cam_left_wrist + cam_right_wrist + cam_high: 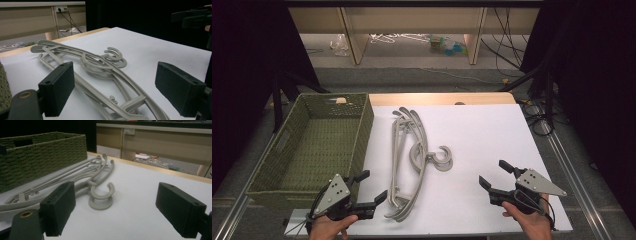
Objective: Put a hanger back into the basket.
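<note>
Nearest us, the left gripper sits at the near edge with jaws spread wide and empty, aimed at the close end of the hangers, likely lining up a grab. The right gripper waits near right, jaws also released, holding nothing. The grey hangers lie stacked flat mid-table on the white board, just right of the green basket. Their long axis runs near to far, hooks curling out to the right.
</note>
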